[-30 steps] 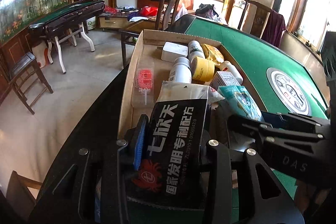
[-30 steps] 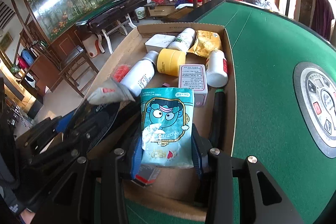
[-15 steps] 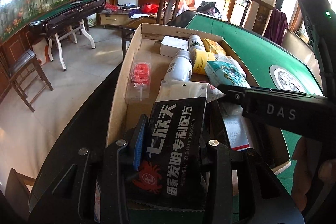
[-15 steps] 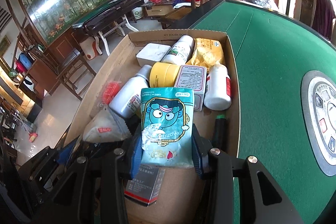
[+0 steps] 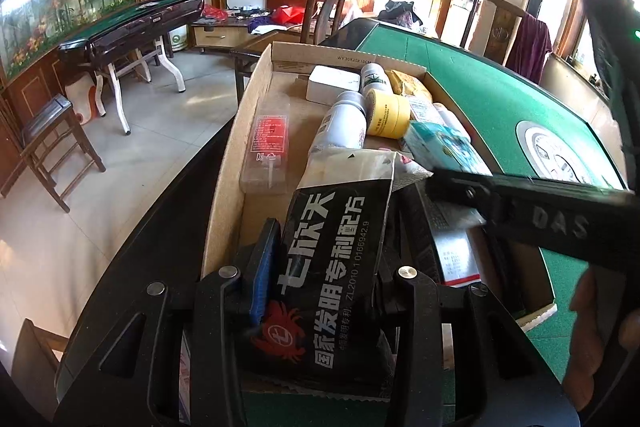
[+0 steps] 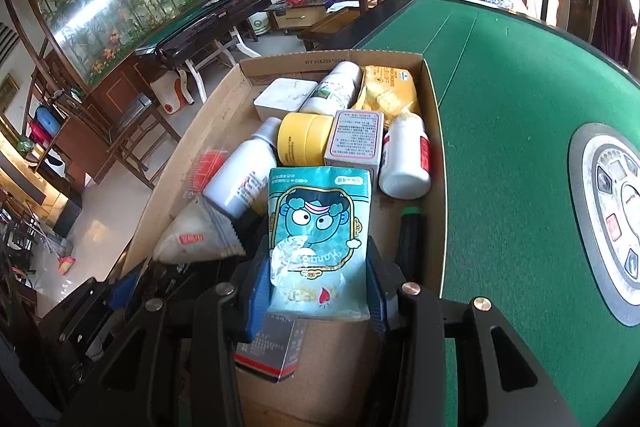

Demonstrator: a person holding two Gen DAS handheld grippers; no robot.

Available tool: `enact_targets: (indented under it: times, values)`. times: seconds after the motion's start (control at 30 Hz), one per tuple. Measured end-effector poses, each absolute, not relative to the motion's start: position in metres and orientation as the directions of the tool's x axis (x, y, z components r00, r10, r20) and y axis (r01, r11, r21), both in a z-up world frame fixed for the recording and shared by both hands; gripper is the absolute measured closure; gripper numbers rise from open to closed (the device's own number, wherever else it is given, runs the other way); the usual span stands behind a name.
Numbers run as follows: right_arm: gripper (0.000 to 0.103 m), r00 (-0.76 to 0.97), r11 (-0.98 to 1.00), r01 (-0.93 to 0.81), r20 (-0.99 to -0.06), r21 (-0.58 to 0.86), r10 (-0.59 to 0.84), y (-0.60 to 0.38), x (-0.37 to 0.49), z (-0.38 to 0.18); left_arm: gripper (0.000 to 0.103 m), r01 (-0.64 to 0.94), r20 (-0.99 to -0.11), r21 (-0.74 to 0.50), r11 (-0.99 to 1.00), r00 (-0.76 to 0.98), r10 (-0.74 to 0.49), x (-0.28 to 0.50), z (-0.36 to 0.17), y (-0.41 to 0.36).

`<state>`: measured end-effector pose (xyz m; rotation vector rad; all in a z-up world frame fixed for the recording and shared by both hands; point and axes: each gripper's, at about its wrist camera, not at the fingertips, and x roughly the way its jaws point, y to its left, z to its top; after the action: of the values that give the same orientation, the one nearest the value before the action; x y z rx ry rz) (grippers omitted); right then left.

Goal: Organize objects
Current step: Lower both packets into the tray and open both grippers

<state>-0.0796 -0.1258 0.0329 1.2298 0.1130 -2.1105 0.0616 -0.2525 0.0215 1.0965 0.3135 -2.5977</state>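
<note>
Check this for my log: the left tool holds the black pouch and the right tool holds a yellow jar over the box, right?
Not quite. The right tool holds a teal cartoon packet; the right wrist view shows the yellow jar lying in the box. The left tool does hold the black pouch.

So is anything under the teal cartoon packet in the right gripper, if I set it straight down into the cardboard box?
Yes. A red-edged printed carton lies on the box floor directly beneath the teal cartoon packet held by the right gripper.
</note>
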Motion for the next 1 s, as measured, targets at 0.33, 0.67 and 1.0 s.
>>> enact_targets:
  times: [0.33, 0.67, 1.0]
  values:
    - [0.053, -0.295, -0.758, 0.599, -0.808, 0.26, -0.51, -0.112, -0.056, 0.033, 0.058, 0.383, -0.734, -0.091, -0.919, -0.65, -0.198, 0.062, 0.019, -0.255]
    - [0.049, -0.374, -0.76, 0.617, -0.774, 0.203, -0.511, -0.1, -0.037, 0.047, 0.041, 0.384, -0.73, -0.102, -0.918, -0.656, -0.193, 0.063, 0.018, -0.251]
    - [0.029, -0.632, -0.806, 0.577, -0.554, 0.129, -0.541, -0.058, -0.003, 0.092, 0.034, 0.425, -0.634, -0.03, -0.905, -0.708, -0.311, 0.084, 0.043, -0.235]
